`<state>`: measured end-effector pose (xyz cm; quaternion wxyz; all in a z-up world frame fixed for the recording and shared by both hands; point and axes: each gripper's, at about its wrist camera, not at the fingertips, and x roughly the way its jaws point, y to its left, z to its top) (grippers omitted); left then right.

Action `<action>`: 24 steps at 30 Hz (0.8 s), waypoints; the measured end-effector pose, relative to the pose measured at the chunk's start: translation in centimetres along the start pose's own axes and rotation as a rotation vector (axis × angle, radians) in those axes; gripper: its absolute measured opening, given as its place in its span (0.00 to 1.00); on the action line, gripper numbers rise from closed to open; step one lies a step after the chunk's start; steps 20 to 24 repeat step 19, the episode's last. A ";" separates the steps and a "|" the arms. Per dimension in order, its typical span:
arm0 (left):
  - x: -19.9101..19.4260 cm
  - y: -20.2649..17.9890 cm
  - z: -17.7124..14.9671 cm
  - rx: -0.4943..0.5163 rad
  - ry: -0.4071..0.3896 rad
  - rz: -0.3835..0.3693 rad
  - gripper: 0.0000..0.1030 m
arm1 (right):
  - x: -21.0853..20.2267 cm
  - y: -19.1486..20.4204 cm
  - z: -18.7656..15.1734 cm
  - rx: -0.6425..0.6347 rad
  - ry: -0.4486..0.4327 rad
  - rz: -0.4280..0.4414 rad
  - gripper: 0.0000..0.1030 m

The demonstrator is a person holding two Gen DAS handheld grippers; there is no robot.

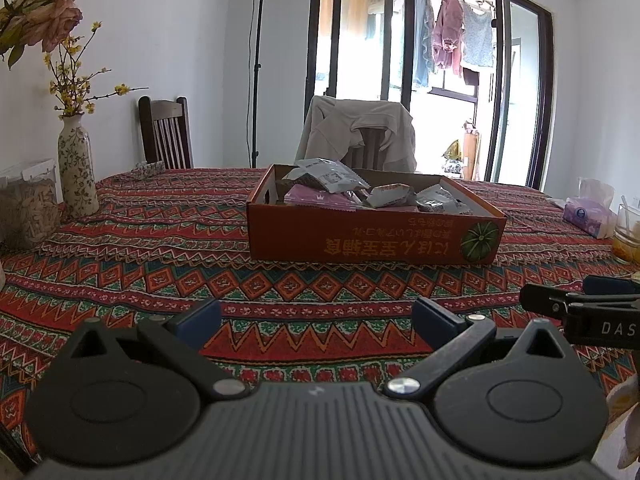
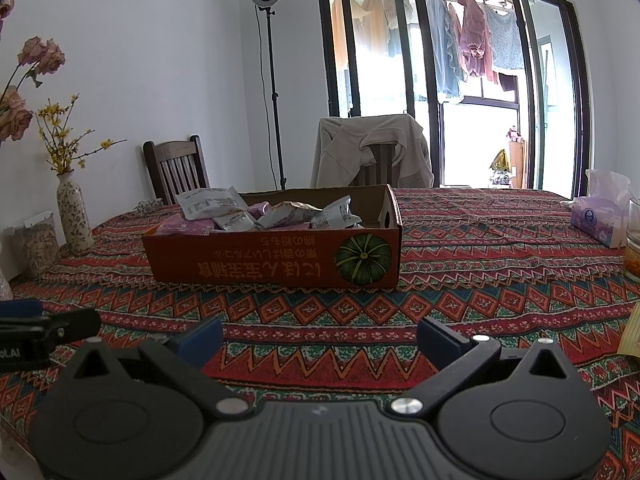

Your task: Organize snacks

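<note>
An orange cardboard box (image 1: 372,240) with a pumpkin picture stands on the patterned tablecloth, ahead of both grippers; it also shows in the right wrist view (image 2: 276,260). Several snack packets (image 1: 332,178) lie inside it, white, silver and pink (image 2: 256,216). My left gripper (image 1: 316,320) is open and empty, low over the cloth in front of the box. My right gripper (image 2: 320,336) is open and empty, beside it. Each gripper shows at the edge of the other's view, the right one (image 1: 580,308) and the left one (image 2: 48,328).
A floral vase (image 1: 76,168) with flowers and a clear jar (image 1: 26,204) stand at the left. A tissue pack (image 2: 596,220) and a glass (image 1: 630,236) stand at the right. Two chairs (image 2: 176,168) are behind the table, one draped with a jacket (image 1: 356,132).
</note>
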<state>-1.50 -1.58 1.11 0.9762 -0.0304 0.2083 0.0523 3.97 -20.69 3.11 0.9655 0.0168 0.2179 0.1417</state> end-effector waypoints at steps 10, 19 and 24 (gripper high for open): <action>0.0 0.0 0.0 -0.003 0.000 -0.007 1.00 | 0.0 0.0 -0.2 -0.001 0.001 -0.001 1.00; 0.1 0.2 0.0 -0.004 -0.005 -0.016 1.00 | 0.1 -0.2 -0.6 -0.003 0.008 -0.001 1.00; 0.1 0.2 0.0 -0.004 -0.005 -0.016 1.00 | 0.1 -0.2 -0.6 -0.003 0.008 -0.001 1.00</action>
